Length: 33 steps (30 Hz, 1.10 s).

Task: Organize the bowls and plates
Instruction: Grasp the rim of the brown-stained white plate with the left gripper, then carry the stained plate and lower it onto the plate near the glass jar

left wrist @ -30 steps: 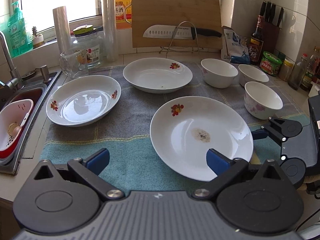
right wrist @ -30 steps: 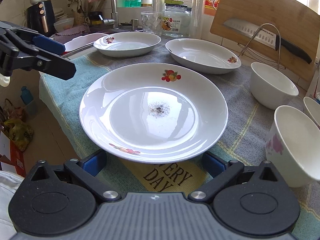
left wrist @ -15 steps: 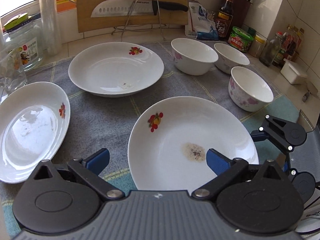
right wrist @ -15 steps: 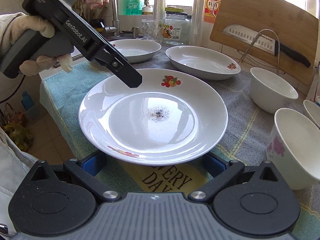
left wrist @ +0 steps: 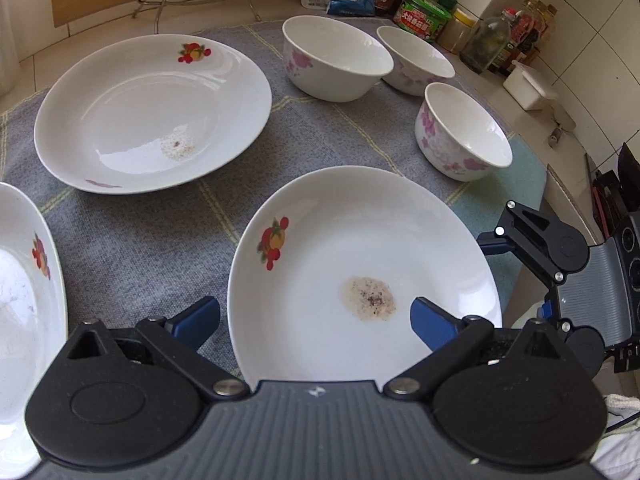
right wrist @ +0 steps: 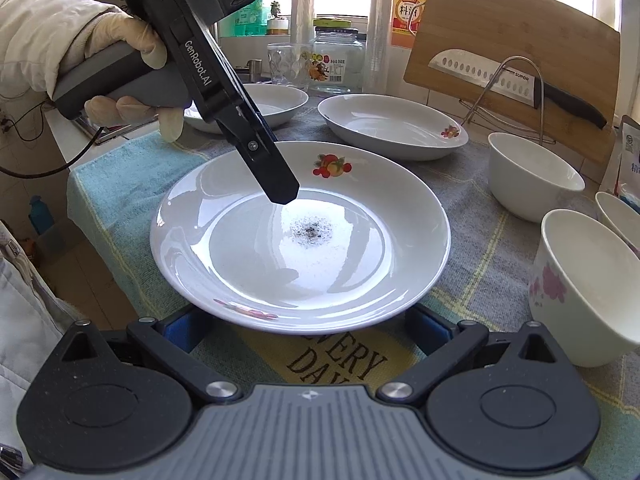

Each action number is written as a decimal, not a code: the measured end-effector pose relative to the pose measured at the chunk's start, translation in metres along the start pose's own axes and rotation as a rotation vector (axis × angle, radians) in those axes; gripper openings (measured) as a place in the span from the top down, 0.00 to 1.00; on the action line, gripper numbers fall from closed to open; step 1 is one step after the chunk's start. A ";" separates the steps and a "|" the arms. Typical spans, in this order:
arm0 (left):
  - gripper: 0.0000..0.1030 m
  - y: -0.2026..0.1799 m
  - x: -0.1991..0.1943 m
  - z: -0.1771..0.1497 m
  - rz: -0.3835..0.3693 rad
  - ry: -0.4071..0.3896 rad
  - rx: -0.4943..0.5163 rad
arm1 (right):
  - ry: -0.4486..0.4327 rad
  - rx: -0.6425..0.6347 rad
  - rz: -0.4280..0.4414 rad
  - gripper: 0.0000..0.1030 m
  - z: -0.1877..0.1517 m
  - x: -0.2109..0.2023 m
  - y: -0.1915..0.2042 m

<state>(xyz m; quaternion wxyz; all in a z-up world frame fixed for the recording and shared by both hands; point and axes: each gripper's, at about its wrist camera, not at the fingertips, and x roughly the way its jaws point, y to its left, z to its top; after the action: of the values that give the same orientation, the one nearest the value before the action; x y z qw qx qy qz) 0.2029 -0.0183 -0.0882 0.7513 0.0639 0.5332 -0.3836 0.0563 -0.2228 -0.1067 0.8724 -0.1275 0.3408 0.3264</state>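
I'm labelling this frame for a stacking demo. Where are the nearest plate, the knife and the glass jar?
Nearest plate (right wrist: 404, 216): right wrist view, bare inner slope.
Knife (right wrist: 476, 70): right wrist view, middle of the blade.
Glass jar (right wrist: 338, 60): right wrist view, labelled front.

Wooden cutting board (right wrist: 516, 40) leaning at back, knife (right wrist: 516, 80) on wire rack (right wrist: 520, 92) before it. Glass jar (right wrist: 338, 60) near window. Grey-and-teal towel (left wrist: 132, 248) covers surface. Condiment bottles (left wrist: 516, 36) along tiled wall.

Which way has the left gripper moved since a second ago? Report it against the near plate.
Yes. In the right wrist view the left gripper has come in from the left edge and now hangs over the plate, its jaws closing on nothing.
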 end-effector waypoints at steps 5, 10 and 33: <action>0.09 0.005 0.004 0.008 -0.048 0.058 0.014 | 0.008 -0.008 -0.002 0.00 0.002 0.001 0.001; 0.16 0.005 0.006 0.015 -0.063 0.083 0.033 | 0.017 -0.018 0.002 0.00 0.004 0.002 0.001; 0.20 0.002 0.005 0.020 -0.067 0.117 0.070 | 0.065 -0.018 0.024 0.00 0.017 0.004 0.002</action>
<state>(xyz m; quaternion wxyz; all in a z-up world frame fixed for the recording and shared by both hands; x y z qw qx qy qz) 0.2200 -0.0297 -0.0847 0.7030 0.0945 0.5643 -0.4224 0.0653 -0.2117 -0.0969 0.8556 -0.1421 0.3675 0.3356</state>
